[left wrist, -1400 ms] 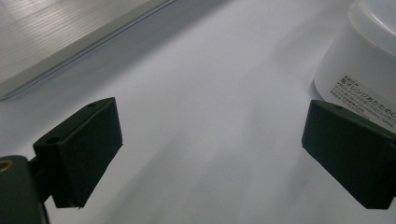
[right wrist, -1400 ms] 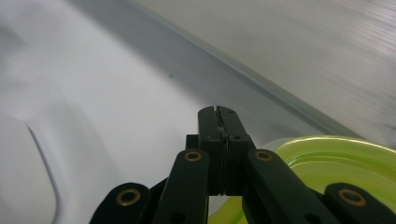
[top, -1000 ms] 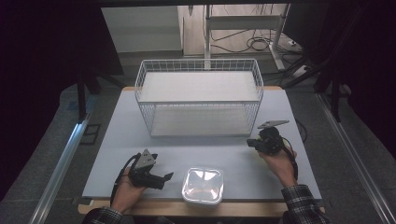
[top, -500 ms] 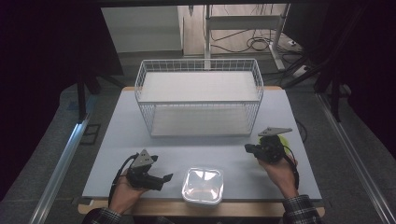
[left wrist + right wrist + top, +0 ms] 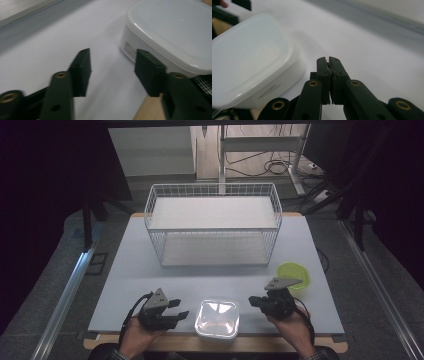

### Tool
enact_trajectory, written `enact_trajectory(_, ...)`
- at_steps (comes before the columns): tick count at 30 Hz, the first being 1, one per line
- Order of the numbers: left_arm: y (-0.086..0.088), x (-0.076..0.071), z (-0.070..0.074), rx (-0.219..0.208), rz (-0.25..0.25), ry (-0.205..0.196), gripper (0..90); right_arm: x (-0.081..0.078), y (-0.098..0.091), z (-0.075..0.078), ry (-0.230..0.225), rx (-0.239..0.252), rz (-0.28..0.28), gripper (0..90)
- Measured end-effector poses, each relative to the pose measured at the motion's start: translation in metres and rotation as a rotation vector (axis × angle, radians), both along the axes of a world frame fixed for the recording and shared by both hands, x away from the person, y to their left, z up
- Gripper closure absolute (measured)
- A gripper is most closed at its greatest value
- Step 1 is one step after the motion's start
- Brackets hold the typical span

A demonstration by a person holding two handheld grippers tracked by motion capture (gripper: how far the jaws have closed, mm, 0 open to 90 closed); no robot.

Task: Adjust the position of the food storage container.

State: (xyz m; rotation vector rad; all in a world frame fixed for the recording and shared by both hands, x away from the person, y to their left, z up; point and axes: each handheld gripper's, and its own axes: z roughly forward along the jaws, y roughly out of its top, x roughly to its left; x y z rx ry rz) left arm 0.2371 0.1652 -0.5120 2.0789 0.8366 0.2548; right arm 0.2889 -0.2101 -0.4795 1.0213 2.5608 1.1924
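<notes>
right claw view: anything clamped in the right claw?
No: the right claw has its jaws shut flat on each other with nothing between them, beside the white lidded container.

A lidded white container [image 5: 217,319] sits at the table's [image 5: 150,270] near edge between the left tongs [image 5: 176,315] and the right tongs [image 5: 254,301].

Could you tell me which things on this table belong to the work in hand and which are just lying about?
In hand: white lidded container, left gripper, right gripper.
Lying about: wire basket, green bowl.
</notes>
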Motion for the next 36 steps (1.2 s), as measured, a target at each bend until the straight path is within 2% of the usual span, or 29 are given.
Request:
enact_trajectory(1,0.0,-0.001,0.0,0.007,-0.005,0.003,59.6,-0.008,0.005,-0.002,0.012,-0.004,0.022,86.4)
enact_trajectory(2,0.0,-0.002,-0.001,0.012,-0.015,0.012,59.6,-0.008,0.005,-0.002,0.012,-0.004,0.022,86.4)
enact_trajectory(6,-0.002,-0.006,-0.002,0.017,-0.058,0.037,77.5,-0.023,0.011,-0.006,0.036,-0.013,0.054,87.6)
enact_trajectory(11,-0.009,-0.008,-0.003,0.022,-0.105,0.067,89.1,-0.033,0.019,-0.013,0.087,-0.033,0.083,89.6)
enact_trajectory(17,-0.019,-0.009,-0.004,0.009,-0.155,0.12,89.7,-0.039,0.028,-0.013,0.105,-0.043,0.107,89.7)
enact_trajectory(24,-0.025,-0.002,-0.002,0.018,-0.113,0.129,89.7,-0.032,0.031,-0.013,0.101,-0.051,0.075,89.7)
enact_trajectory(28,-0.028,0.006,-0.002,0.035,-0.094,0.125,89.7,-0.024,0.033,-0.011,0.081,-0.057,0.052,89.8)
enact_trajectory(36,-0.032,0.024,-0.001,0.039,-0.033,0.119,89.7,-0.011,0.035,-0.014,0.078,-0.062,0.007,89.8)
